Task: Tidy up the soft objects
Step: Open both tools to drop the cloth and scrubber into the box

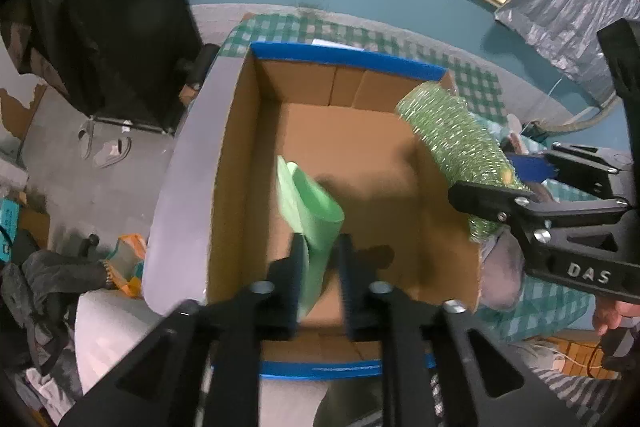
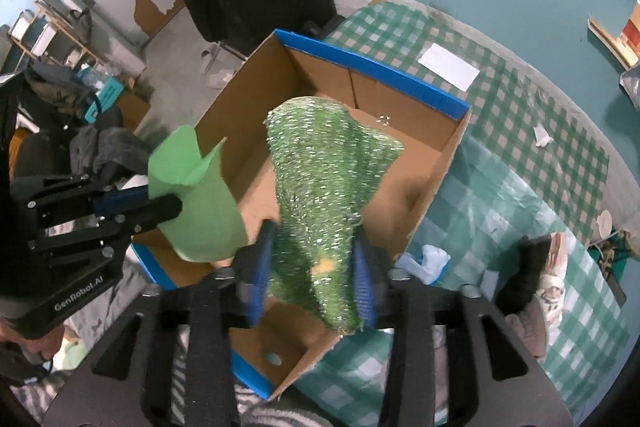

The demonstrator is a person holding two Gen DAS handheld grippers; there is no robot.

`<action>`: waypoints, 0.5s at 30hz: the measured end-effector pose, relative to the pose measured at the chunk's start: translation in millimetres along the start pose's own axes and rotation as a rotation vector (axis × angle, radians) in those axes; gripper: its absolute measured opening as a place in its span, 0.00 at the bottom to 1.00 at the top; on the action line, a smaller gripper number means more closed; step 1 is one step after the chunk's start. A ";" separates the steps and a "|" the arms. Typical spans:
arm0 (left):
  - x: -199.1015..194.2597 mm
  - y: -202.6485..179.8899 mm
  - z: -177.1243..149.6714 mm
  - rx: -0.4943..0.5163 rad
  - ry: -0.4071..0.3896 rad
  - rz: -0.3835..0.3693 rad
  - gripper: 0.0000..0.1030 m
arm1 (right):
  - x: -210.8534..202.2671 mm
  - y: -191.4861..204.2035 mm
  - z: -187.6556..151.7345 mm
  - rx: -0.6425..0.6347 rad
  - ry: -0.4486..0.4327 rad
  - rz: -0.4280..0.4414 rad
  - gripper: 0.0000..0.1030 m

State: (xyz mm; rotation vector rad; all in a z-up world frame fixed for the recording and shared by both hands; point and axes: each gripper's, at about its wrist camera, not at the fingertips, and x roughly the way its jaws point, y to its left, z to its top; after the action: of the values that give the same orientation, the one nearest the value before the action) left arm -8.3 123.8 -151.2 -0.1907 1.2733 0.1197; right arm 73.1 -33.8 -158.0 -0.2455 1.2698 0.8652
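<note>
An open cardboard box (image 1: pixel 240 131) with blue-taped flaps stands on a green checked tablecloth; it also shows in the right wrist view (image 2: pixel 424 195), and what shows of its floor is bare. My left gripper (image 1: pixel 320 259) is shut on a smooth light green cloth (image 1: pixel 312 203) and holds it over the box. That cloth also shows in the right wrist view (image 2: pixel 200 195). My right gripper (image 2: pixel 314 259) is shut on a sparkly green scrubbing cloth (image 2: pixel 324 179), held over the box's right side. The scrubbing cloth also shows in the left wrist view (image 1: pixel 452 139).
The checked tablecloth (image 2: pixel 520 115) carries a white paper (image 2: pixel 448 67), paper scraps (image 2: pixel 542 137) and a blue-white rag (image 2: pixel 428 261) beside the box. More soft items (image 2: pixel 536 275) lie at the right. A dark hanging cover (image 1: pixel 96 11) and floor clutter are to the left.
</note>
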 end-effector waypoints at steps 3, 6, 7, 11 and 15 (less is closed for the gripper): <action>-3.2 2.2 -0.5 0.001 -0.021 0.001 0.50 | 1.5 2.1 -0.6 0.004 0.007 -0.019 0.61; -6.5 1.7 -0.7 0.019 -0.031 0.008 0.53 | 0.8 3.1 -1.2 0.010 0.009 -0.030 0.63; -6.8 1.3 -0.7 0.020 -0.030 0.008 0.53 | 0.2 3.0 -1.4 0.015 0.009 -0.035 0.64; -6.9 0.8 -1.5 0.019 -0.022 0.000 0.53 | -3.9 1.0 -2.6 0.032 0.004 -0.033 0.64; -9.9 -2.9 -2.2 0.033 -0.030 -0.003 0.54 | -8.7 -2.4 -7.1 0.050 0.001 -0.039 0.67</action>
State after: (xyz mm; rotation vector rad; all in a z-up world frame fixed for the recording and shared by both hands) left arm -12.6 120.7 -142.1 -0.1616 1.2439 0.0984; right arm 69.2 -43.4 -153.0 -0.2302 1.2821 0.7997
